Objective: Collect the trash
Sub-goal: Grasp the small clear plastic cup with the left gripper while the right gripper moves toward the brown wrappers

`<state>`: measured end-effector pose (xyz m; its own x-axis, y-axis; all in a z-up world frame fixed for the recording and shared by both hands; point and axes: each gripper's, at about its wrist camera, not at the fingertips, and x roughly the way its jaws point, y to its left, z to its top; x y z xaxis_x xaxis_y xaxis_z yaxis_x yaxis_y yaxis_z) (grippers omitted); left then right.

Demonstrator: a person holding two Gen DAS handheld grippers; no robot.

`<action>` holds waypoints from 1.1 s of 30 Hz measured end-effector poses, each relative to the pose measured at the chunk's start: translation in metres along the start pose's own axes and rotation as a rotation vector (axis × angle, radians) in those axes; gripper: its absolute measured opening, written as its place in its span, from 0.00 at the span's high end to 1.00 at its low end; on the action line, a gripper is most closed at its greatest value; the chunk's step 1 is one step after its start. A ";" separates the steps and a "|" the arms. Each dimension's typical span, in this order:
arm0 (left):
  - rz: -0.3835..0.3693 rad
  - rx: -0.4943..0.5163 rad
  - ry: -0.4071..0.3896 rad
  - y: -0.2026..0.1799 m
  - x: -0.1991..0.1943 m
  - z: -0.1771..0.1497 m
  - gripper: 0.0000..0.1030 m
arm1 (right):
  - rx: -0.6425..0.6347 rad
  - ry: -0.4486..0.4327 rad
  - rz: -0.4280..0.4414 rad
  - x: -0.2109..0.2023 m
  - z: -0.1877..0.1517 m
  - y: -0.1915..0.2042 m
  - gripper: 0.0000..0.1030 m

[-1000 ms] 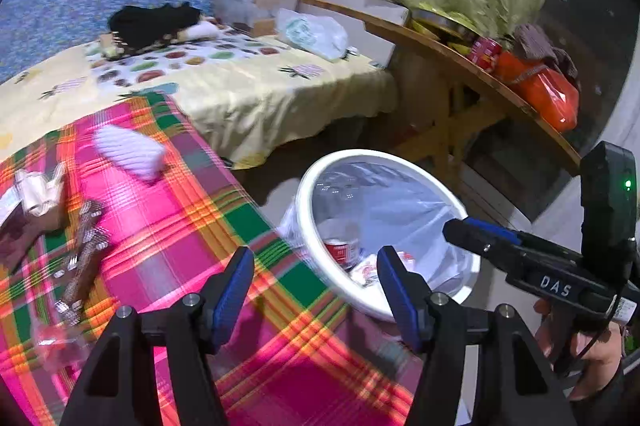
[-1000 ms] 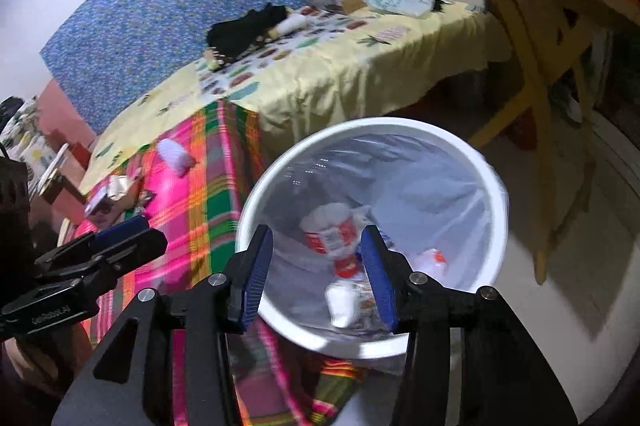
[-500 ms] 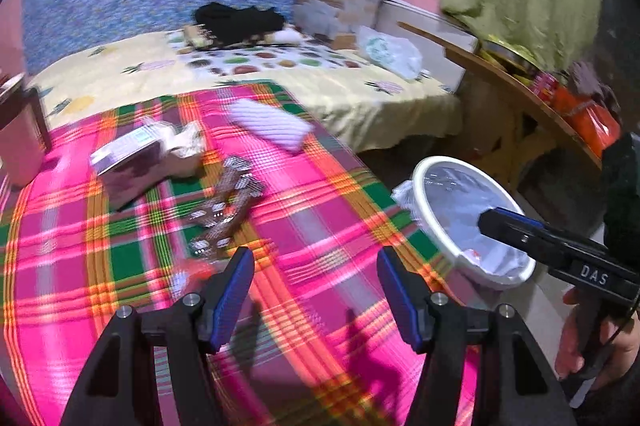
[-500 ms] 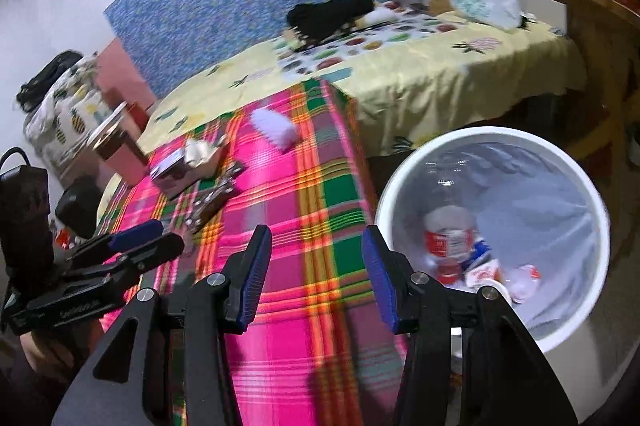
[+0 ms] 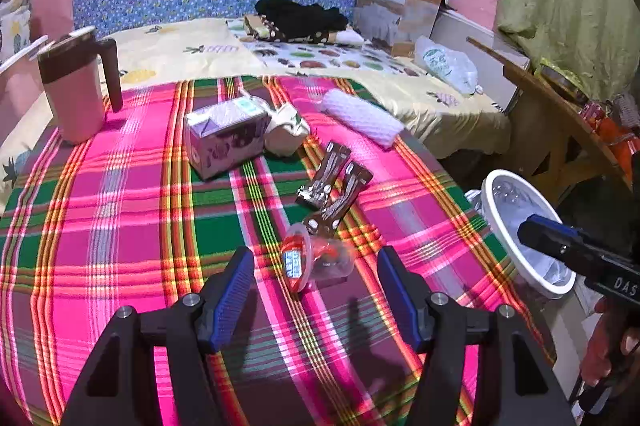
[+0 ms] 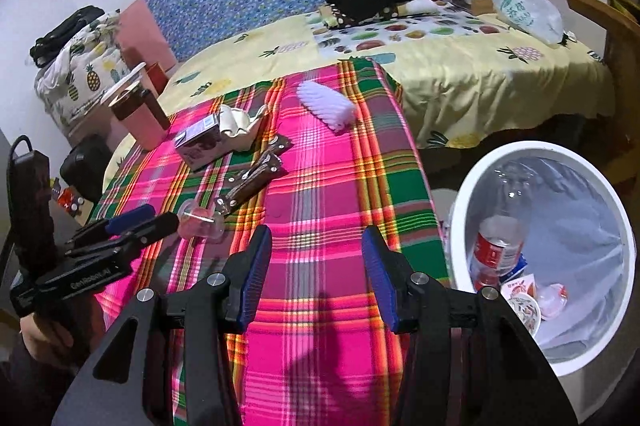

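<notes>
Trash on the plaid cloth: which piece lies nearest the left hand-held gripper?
The clear plastic cup with the red rim, lying on its side just ahead of the open left hand-held gripper. The brown wrappers, carton and white roll lie farther off.

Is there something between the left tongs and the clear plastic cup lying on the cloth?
Nothing visible. The left tongs are open, and the cup lies on its side straight ahead of them on bare cloth. The brown wrappers lie beyond the cup.
</notes>
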<state>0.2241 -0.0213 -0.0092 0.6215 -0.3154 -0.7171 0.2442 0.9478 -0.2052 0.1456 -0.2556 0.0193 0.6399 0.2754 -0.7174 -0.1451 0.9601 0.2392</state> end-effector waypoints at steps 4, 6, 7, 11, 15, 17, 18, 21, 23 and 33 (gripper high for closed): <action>0.011 0.002 0.024 0.000 0.010 -0.005 0.38 | -0.004 0.013 0.001 0.005 0.000 0.005 0.53; 0.024 0.009 0.034 -0.003 0.016 -0.007 0.38 | -0.007 0.017 0.003 0.006 -0.001 0.006 0.53; 0.030 0.012 0.038 -0.004 0.019 -0.008 0.38 | -0.007 0.018 0.003 0.006 -0.001 0.006 0.53; 0.049 0.017 0.050 -0.007 0.028 -0.008 0.38 | -0.001 0.024 0.004 0.008 -0.001 0.006 0.53; 0.073 0.014 0.059 -0.005 0.037 -0.007 0.45 | 0.003 0.031 0.006 0.012 0.000 0.005 0.53; 0.079 0.015 0.072 -0.004 0.041 -0.007 0.57 | 0.003 0.036 0.006 0.014 0.000 0.006 0.53; 0.077 0.013 0.078 -0.003 0.042 -0.007 0.63 | 0.003 0.038 0.007 0.015 0.000 0.006 0.53; 0.069 0.007 0.080 0.000 0.042 -0.009 0.72 | -0.001 0.042 0.009 0.018 0.002 0.008 0.53; 0.062 0.005 0.072 0.003 0.039 -0.009 0.74 | -0.002 0.043 0.013 0.020 0.003 0.010 0.53; 0.046 -0.004 0.036 0.025 0.023 -0.007 0.83 | -0.001 0.070 0.040 0.039 0.009 0.019 0.53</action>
<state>0.2395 -0.0046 -0.0357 0.6047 -0.2697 -0.7494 0.2131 0.9614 -0.1740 0.1749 -0.2271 0.0015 0.5794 0.3163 -0.7511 -0.1703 0.9483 0.2680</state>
